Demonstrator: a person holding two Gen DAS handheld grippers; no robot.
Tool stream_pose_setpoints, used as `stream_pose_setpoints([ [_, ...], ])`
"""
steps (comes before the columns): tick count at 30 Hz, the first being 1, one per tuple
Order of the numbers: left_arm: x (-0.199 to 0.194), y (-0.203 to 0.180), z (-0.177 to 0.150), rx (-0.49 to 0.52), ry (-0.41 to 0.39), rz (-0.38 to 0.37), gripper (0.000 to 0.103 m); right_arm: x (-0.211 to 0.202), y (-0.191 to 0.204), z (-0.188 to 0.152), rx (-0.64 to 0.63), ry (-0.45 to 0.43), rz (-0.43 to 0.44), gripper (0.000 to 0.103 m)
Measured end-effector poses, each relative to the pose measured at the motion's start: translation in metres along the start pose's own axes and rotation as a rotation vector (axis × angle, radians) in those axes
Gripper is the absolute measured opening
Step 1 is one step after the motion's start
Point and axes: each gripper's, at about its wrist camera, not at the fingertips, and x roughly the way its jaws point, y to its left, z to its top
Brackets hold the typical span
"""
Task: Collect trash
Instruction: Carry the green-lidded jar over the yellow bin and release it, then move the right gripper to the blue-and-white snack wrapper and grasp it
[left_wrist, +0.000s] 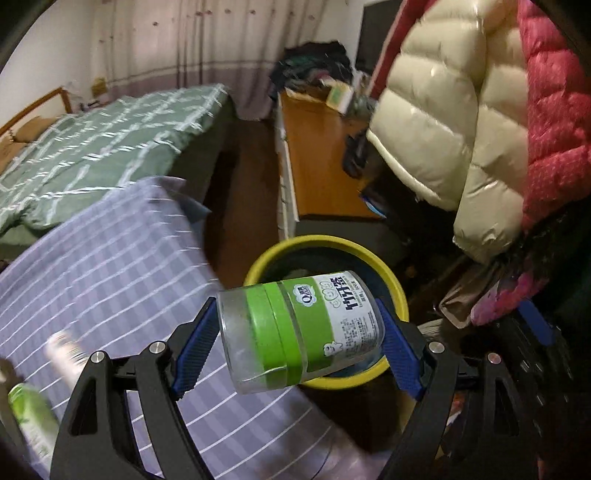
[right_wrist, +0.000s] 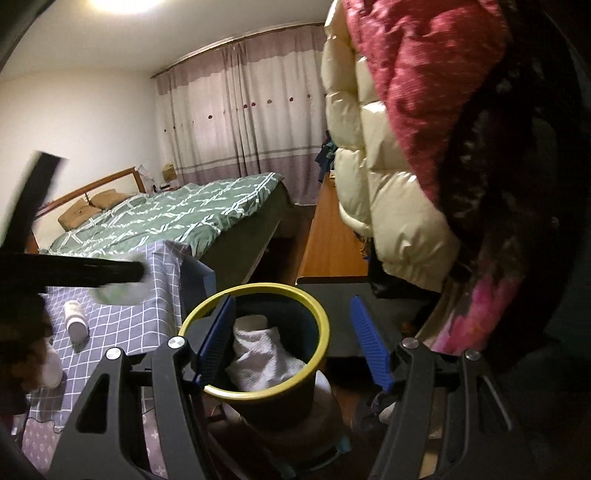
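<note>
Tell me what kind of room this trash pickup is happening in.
A bedroom in a home, most likely. A bed with a green checked quilt stands before long curtains, puffy winter jackets hang at the right, and a yellow-rimmed bin stands on the floor.

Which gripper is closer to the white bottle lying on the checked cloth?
Left. The left gripper, holding a jar, sits just above the white bottle. The right gripper, open, is off beside it, facing the bin.
</note>
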Motion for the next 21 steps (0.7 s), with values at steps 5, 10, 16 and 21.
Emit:
stream_pose_setpoints([
  [5, 0.047, -0.013, 0.012, -0.024, 0.072, -0.033, 0.081, -0.012, -0.008, 0.004, 0.019, -0.021, -0.019, 0.064],
  [10, 0.039, -0.008, 0.014, -0.048, 0.045, -0.037, 0.092, -0.017, -0.004, 0.005, 0.019, -0.023, -0.018, 0.065],
  [16, -0.032, 0.006, 0.018, -0.014, -0.071, -0.058, 0.094, -0.008, 0.011, 0.003, 0.006, 0.001, 0.005, 0.065],
  [21, -0.115, 0.048, 0.000, -0.045, -0.237, 0.008, 0.097, -0.006, 0.033, -0.001, -0.028, 0.024, 0.038, 0.065],
])
